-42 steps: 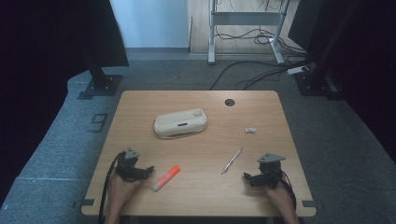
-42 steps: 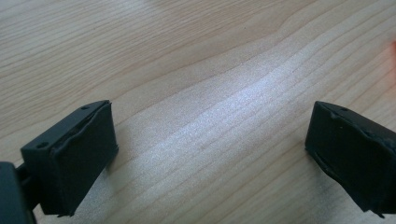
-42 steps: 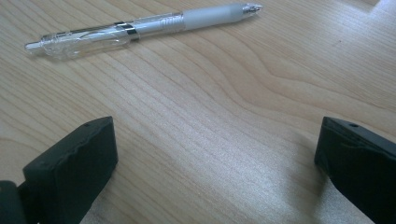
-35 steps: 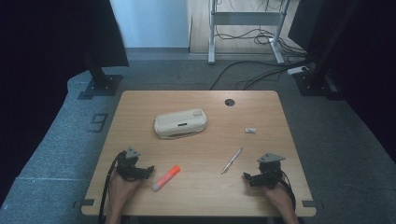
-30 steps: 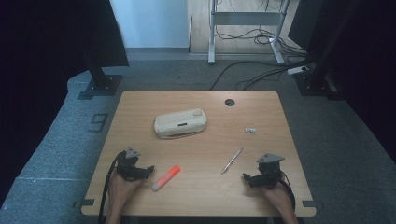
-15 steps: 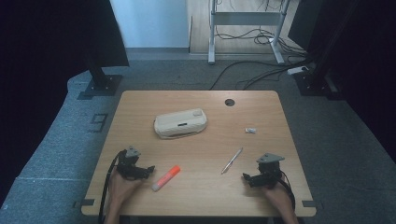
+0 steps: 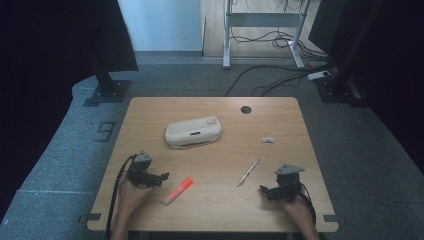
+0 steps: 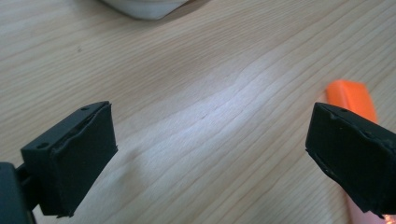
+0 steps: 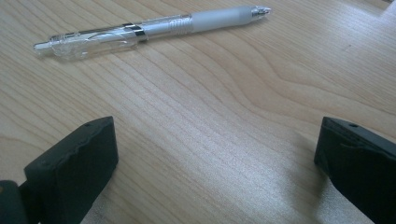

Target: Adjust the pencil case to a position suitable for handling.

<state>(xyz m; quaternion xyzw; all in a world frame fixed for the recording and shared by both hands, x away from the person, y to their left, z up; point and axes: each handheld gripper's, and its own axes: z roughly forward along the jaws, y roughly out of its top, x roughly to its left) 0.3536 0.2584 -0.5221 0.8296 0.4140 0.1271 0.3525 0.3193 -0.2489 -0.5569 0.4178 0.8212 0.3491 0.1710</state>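
Right now your orange marker [image 7: 178, 190] lies flat on the counter [image 7: 215, 150] near its near edge, left of centre, its orange end pointing up and to the right and its paler end toward you. Your left hand-held gripper [image 7: 161, 178] rests on the counter just to the left of the marker, jaws spread wide with only bare wood between them; in the left gripper view the orange end [image 8: 351, 97] shows just behind the right-hand jaw, close to it, though you cannot tell whether they touch.

Over on the right, the clear pen [image 7: 248, 172] lies on the wood at a slant, a little farther from you than the marker. Your right hand-held gripper [image 7: 265, 191] sits near the near right corner, just to the right of and nearer than the pen, also gaping wide and holding nothing. In the right gripper view the pen [image 9: 140, 30] lies crosswise beyond the jaws, apart from both, its tip toward the right of that view.

Farther back, near the middle of the counter, sits a cream zipped pouch [image 7: 193, 132]. A small white object [image 7: 268, 139] lies to the right of it, and a round dark hole [image 7: 245, 109] marks the far side of the counter.
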